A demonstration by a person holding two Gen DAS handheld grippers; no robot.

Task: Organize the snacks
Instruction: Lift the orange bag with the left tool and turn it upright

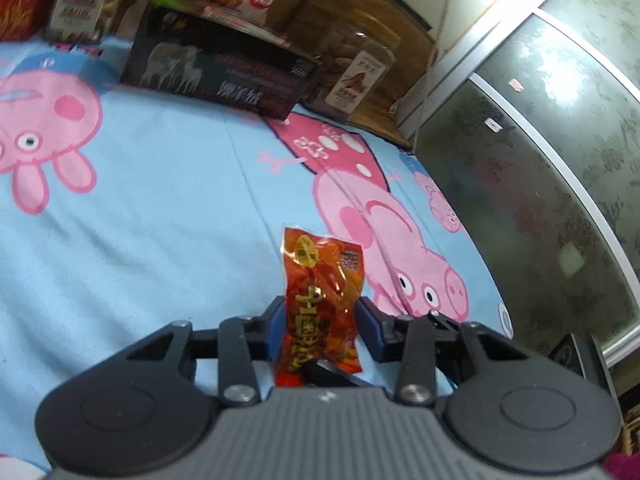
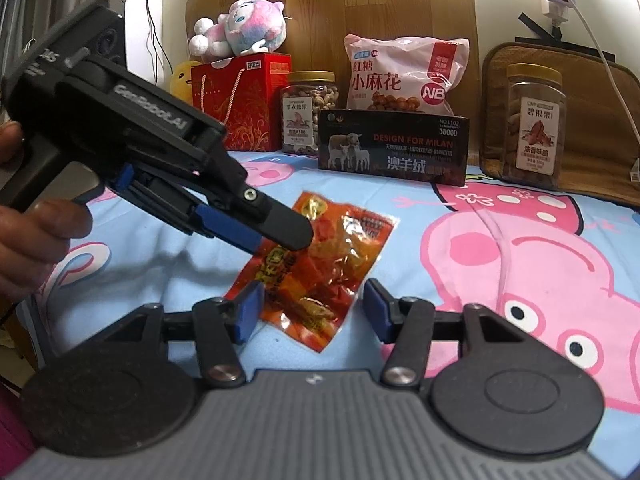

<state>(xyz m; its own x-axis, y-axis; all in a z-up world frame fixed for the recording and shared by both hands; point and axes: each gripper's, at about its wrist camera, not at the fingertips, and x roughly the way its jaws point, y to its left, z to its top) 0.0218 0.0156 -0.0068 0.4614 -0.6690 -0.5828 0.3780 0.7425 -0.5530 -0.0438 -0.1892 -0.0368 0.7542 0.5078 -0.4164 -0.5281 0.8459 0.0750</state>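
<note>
- Pickup step: left gripper (image 1: pixel 320 320) has its pads clamped on the orange snack packet (image 1: pixel 320 300), which sits on the blue cartoon sheet (image 1: pixel 160 200).
- Right gripper (image 2: pixel 312 312) hangs half open, empty, packet just past its tips.
- Next I'd guess: lift, carry toward 12 o'clock, to the row with the black box (image 2: pixel 394 146).
- Packet's crinkly, glossy, see-through orange.

Crinkled red-orange snack packet (image 2: pixel 316 272) on the blue sheet (image 2: pixel 160 256).

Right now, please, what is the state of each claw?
Left claw: closed on the red snack packet.
Right claw: open, holding nothing, near the same packet.
</note>
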